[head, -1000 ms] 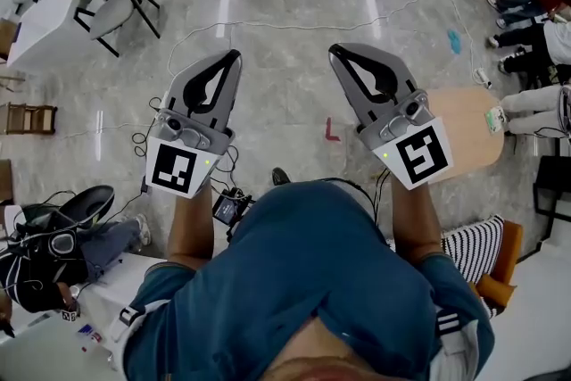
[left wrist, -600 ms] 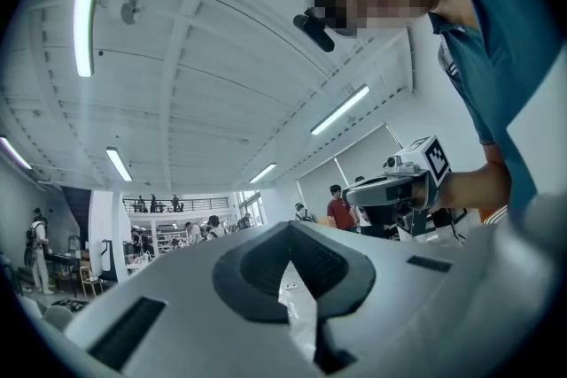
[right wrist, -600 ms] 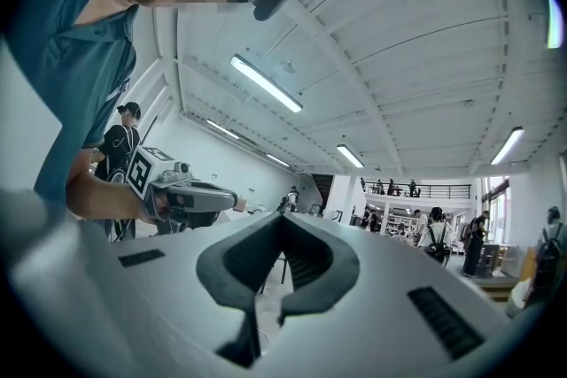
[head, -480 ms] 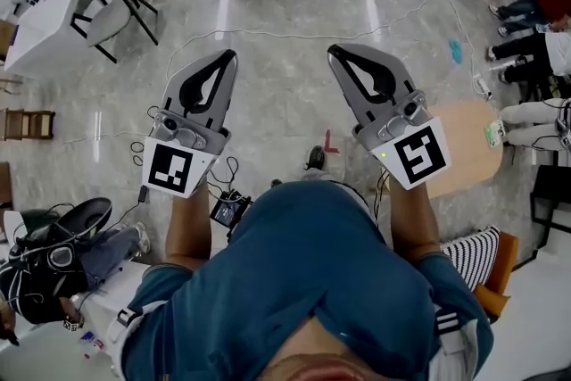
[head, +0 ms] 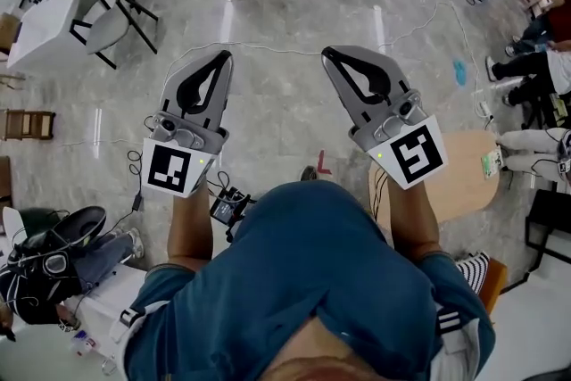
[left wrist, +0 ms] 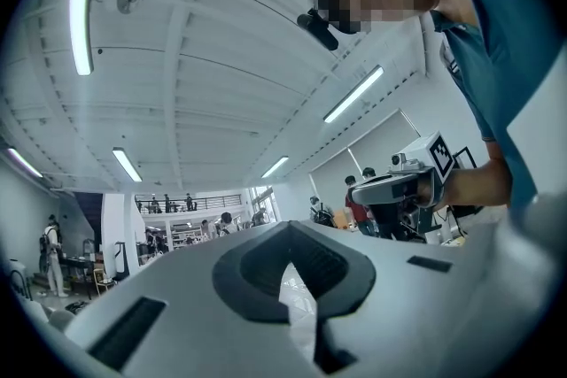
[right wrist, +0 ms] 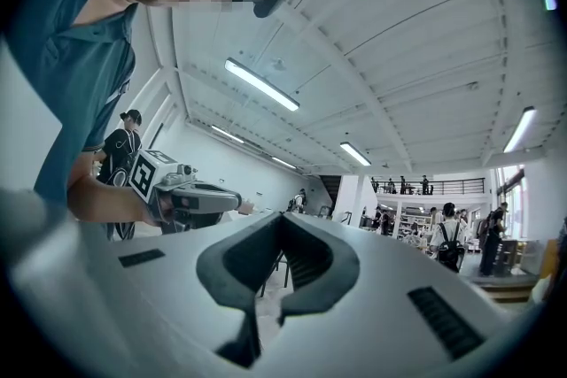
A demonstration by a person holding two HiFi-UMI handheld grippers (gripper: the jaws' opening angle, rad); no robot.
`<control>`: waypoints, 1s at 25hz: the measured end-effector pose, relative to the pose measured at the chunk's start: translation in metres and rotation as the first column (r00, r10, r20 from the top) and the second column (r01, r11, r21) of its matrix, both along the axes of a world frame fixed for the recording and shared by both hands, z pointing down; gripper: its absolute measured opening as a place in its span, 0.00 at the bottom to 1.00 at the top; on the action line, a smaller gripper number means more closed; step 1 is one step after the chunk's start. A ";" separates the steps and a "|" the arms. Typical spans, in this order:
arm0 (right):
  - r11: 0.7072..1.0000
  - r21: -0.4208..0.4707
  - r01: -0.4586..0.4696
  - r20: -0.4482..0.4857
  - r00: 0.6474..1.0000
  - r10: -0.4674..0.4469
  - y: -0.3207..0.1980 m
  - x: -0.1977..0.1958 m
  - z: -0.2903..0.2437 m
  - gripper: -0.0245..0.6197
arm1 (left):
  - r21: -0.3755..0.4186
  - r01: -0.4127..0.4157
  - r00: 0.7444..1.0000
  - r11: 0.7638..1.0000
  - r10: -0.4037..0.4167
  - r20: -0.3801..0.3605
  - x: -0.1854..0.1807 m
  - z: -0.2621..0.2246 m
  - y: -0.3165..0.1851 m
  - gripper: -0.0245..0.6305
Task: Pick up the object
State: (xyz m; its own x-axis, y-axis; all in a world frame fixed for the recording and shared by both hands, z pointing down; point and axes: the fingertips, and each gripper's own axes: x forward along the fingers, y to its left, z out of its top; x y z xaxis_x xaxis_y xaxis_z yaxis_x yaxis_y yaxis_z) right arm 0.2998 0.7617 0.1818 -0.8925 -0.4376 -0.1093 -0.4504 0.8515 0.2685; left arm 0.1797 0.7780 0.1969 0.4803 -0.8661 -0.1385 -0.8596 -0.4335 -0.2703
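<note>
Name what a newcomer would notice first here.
The left gripper and right gripper are held side by side over a shiny marble floor, both shut and empty. The person's blue shirt fills the bottom of the head view; a round wooden table stands at right.

1. Left gripper (head: 221, 58): held forward, jaws together, tips aimed toward 1 o'clock.
2. Right gripper (head: 328, 54): held forward, jaws together, tips aimed toward 11 o'clock.
3. Both forearms extended, grippers level, well apart.
</note>
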 end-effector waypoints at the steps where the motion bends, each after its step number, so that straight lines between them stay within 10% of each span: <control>1: 1.000 0.000 0.007 0.001 1.000 -0.007 -0.009 0.003 0.000 0.06 | 0.003 0.008 1.000 1.000 -0.008 0.001 0.002 -0.001 -0.008 0.04; 25: 0.997 0.001 -0.074 0.018 0.997 0.074 -0.157 -0.090 0.011 0.06 | 0.005 -0.091 0.996 0.996 0.091 0.021 -0.088 0.005 -0.165 0.04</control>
State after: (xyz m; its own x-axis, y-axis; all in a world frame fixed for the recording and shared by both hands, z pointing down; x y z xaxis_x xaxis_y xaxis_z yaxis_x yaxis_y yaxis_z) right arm 0.2098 0.6047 0.1931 -0.8554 -0.5026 -0.1254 -0.5172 0.8151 0.2609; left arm 0.0915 0.6132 0.2017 0.5598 -0.8179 -0.1330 -0.8110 -0.5078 -0.2906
